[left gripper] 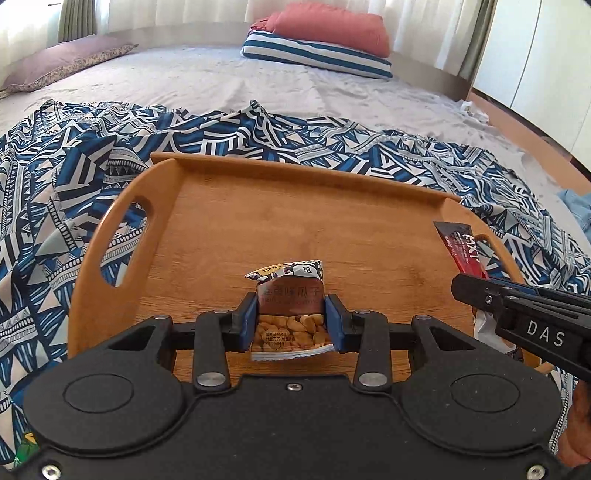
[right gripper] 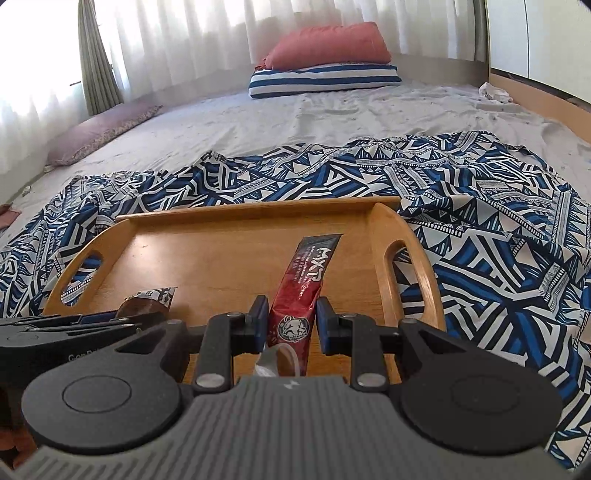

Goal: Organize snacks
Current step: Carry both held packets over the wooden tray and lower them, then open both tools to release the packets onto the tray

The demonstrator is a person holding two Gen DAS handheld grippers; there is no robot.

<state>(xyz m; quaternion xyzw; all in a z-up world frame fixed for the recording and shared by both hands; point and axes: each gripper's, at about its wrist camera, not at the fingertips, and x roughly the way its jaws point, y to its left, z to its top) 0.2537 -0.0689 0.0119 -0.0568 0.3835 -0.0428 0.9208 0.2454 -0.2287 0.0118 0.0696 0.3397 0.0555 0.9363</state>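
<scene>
Sunlit white curtains point(right gripper: 192, 40) back a wide bed point(left gripper: 229, 77) where we work over a wooden tray point(left gripper: 258, 221), which sits on a blue-and-white patterned cloth point(left gripper: 55, 206) spread across the grey sheet. Beyond the tray's far rim lies open bedding up to a striped pillow point(left gripper: 314, 55) topped by a red cushion point(left gripper: 332, 26); a mauve pillow point(left gripper: 62, 62) lies far beyond the tray's left handle. Most of the tray floor is bare wood, giving free room ahead of both packets, bounded by a raised far lip and a cut-out handle at each curved end.

Our left hand-held gripper point(left gripper: 291, 321) pinches a small seed packet point(left gripper: 288, 306) between its blue pads point(left gripper: 245, 321), above the tray's near middle. Its clear window shows pale kernels; the printing on it is Chinese script, too small for us to read.

Our right hand-held gripper point(right gripper: 291, 323) holds a long red sachet point(right gripper: 303, 288) near the tray's right handle, jaws drawn in against its sides. The sachet points toward the far rim, its dark upper end bearing white letters that look like "MXT", with a round cartoon emblem lower down. From the left camera, the right tool's black side reads "DAS".

White wardrobe doors point(left gripper: 535, 66) stand well to the right of the tray, past the bed's wooden edge.
</scene>
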